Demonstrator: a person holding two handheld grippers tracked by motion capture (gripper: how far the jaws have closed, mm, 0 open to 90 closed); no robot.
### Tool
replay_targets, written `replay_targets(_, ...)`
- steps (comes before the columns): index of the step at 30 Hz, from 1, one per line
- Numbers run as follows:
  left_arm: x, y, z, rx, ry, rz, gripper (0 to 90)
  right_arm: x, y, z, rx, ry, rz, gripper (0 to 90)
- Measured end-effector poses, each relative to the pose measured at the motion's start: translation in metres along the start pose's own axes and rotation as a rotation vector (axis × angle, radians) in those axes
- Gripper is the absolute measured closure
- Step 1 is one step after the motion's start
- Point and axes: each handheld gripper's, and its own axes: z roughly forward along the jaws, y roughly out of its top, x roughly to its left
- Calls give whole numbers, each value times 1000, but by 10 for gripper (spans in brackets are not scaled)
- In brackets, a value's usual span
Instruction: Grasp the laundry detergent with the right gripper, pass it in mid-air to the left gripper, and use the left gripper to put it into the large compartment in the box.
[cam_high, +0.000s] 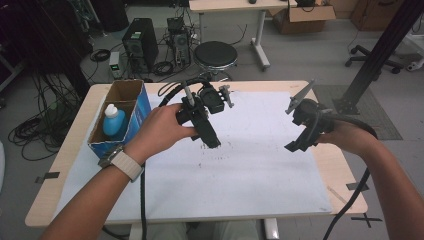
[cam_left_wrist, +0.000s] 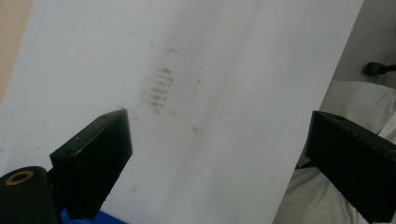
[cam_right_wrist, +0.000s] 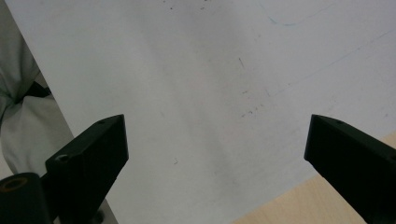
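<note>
A light wooden counter (cam_high: 70, 150), its top covered by a scuffed white sheet (cam_high: 250, 170), stands on a grey floor (cam_high: 310, 60). Beyond its far edge sits a round black stool (cam_high: 215, 54), with a black computer tower (cam_high: 140, 44) and tangled black cables (cam_high: 30, 132) off its far-left corner. A white-legged second table (cam_high: 235, 6), an open brown cardboard carton (cam_high: 305, 17) and a black diagonal beam (cam_high: 382, 47) fill the far right.
</note>
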Motion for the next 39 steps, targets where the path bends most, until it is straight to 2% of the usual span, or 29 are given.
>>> replay_targets(3, -3, 1, -1, -7, 1, 35, 81, 0, 1, 0, -1, 0, -4, 59)
replay_targets(8, -6, 3, -1, -11, -6, 51, 81, 3, 3, 0, 3, 1, 5, 60)
replay_targets(17, -13, 8, 3, -6, -23, 102, 81, 1, 5, -1, 1, -4, -12, 59)
replay_targets(30, -13, 10, 4, -6, -22, 109, 81, 1, 3, 0, -1, -2, -9, 60)
replay_targets(39, -11, 8, 4, -4, -24, 97, 82, 2, 5, 3, -1, 2, -16, 59)
